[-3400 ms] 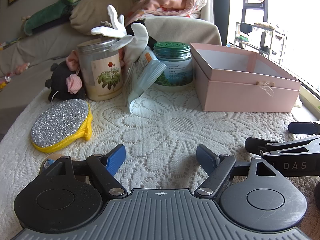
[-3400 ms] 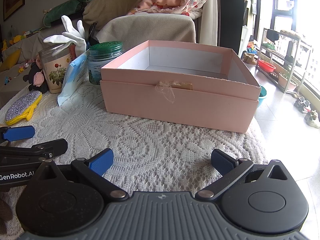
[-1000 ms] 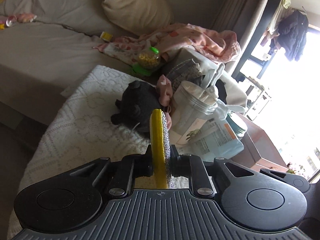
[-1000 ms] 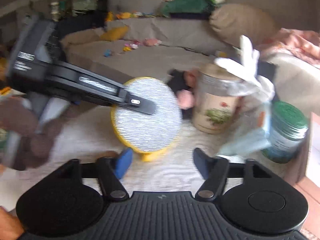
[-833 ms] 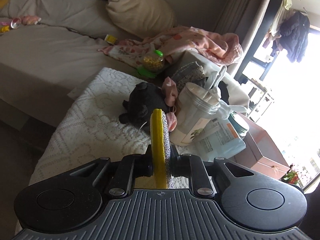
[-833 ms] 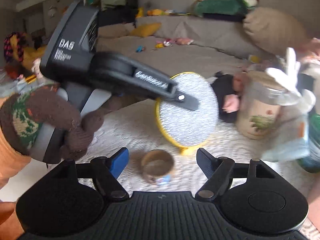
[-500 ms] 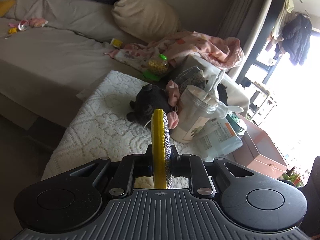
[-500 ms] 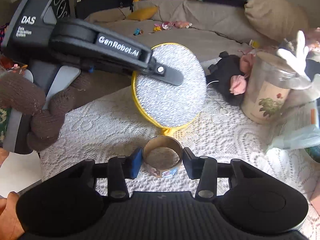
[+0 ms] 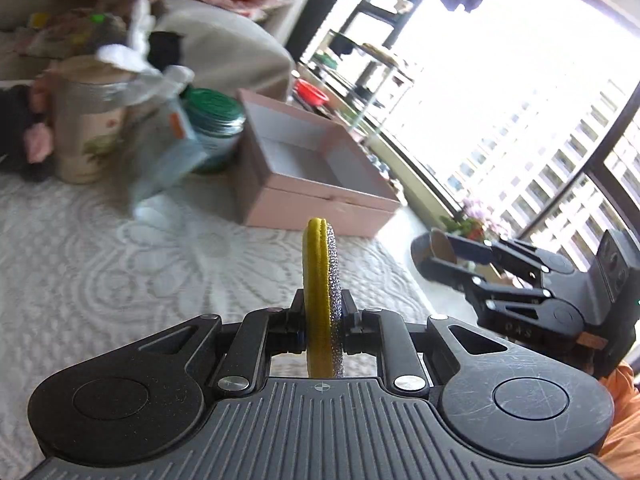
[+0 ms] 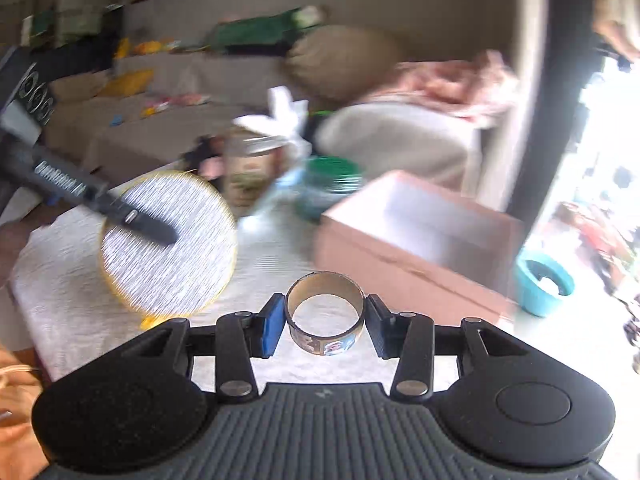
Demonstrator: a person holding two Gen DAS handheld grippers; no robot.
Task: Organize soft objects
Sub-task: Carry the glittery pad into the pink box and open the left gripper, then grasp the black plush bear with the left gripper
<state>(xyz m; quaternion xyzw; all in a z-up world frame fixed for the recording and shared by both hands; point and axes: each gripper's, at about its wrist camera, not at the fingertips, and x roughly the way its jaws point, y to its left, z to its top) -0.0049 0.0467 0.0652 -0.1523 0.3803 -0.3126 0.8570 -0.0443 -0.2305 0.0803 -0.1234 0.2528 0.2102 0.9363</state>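
Observation:
My left gripper [image 9: 320, 334] is shut on a round yellow pad with a silver glitter face [image 9: 321, 280], held edge-on above the lace tablecloth [image 9: 120, 248]. In the right wrist view the pad [image 10: 168, 244] hangs at the left, pinched by the left gripper [image 10: 150, 229]. My right gripper [image 10: 325, 326] is shut on a cardboard tape ring [image 10: 325, 320], lifted off the cloth. It shows in the left wrist view [image 9: 444, 258] at the right with the ring [image 9: 434, 248]. An open pink box [image 9: 312, 172] stands ahead, also in the right wrist view [image 10: 416, 244].
A floral tin [image 9: 86, 128], a tissue pack [image 9: 168, 152] and a green-lidded jar [image 9: 214, 128] stand left of the box. A black plush [image 9: 16, 136] lies at the far left. A sofa with cushions [image 10: 340, 62] is behind. A blue bowl [image 10: 544, 282] sits on the floor.
Both grippers have swung right toward the pink box. The right gripper closed on the tape ring and lifted it. The left gripper still holds the pad.

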